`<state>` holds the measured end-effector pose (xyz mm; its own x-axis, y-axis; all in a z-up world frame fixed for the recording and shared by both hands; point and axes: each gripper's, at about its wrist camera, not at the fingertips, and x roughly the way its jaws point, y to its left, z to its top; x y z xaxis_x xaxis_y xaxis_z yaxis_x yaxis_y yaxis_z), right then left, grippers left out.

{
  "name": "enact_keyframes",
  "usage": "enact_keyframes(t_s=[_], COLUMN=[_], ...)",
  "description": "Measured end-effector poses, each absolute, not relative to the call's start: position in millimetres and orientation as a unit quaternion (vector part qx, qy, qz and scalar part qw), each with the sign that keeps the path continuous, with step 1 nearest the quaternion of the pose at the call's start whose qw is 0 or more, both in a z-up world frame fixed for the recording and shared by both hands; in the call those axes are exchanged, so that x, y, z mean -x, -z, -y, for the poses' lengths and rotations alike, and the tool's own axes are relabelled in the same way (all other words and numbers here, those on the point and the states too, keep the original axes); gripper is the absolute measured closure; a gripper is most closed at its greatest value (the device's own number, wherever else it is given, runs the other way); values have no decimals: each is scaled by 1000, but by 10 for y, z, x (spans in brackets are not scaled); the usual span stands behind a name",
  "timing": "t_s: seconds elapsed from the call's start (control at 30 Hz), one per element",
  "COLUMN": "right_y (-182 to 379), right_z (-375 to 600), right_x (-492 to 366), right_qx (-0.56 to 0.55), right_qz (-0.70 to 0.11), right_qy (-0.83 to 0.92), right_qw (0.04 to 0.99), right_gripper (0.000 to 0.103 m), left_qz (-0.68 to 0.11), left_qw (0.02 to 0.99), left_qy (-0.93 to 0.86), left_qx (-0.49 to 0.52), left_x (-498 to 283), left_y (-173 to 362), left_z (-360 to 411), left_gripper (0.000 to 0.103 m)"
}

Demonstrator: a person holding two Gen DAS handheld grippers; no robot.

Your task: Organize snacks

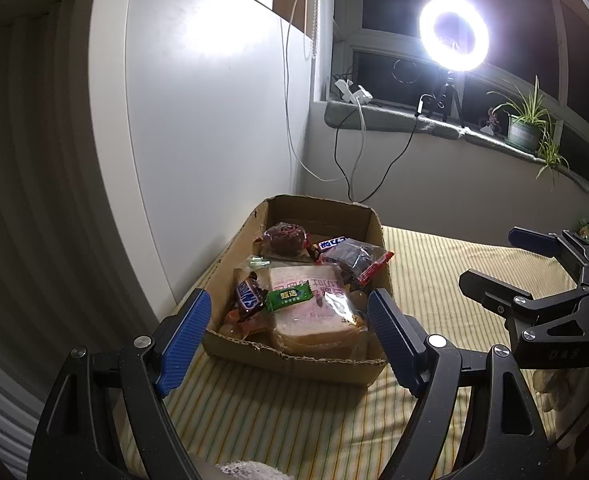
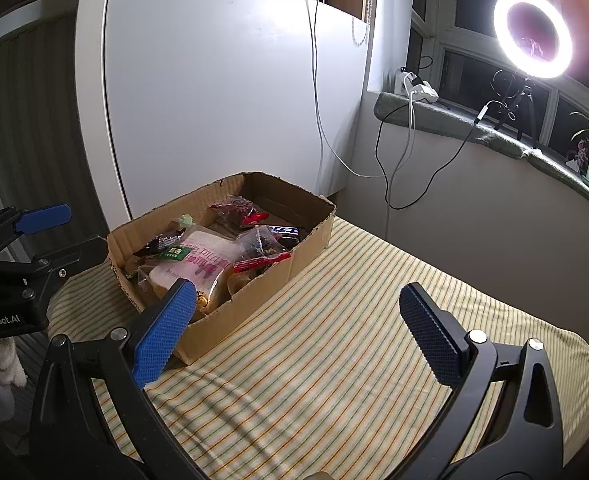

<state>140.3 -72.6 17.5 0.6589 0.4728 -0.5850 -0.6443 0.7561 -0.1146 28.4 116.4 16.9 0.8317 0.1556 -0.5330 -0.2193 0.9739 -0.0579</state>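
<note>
Two sets of tongs hang spread and empty over the striped bench (image 2: 334, 360), so you look to be between picks, or nearly done. The left tongs (image 1: 290, 332) sit at six o'clock of the cardboard box (image 1: 294, 364), framing its near end; the right tongs (image 2: 294, 316) hover over bare cloth at the box's four o'clock. Every snack in view lies inside the box: bagged bread (image 1: 314, 304) nearest you, a Snickers bar (image 1: 248, 294) and a green sweet (image 1: 288, 295) on top. No loose snack shows on the bench; your next move is probably to straighten the pile or withdraw
</note>
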Motion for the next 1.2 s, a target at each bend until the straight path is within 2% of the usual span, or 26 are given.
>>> enact_keyframes(t_s=[1.2], right_y=[-133], right_z=[755], right_x=[-1388], right_qx=[156], right_qz=[-277], right_qy=[-308], right_qw=[897], right_gripper=[0], left_qz=[-275], left_qw=[955], left_qy=[-99], left_qx=[61], left_x=[-249], left_y=[-160], left_z=[-1145], left_gripper=[22])
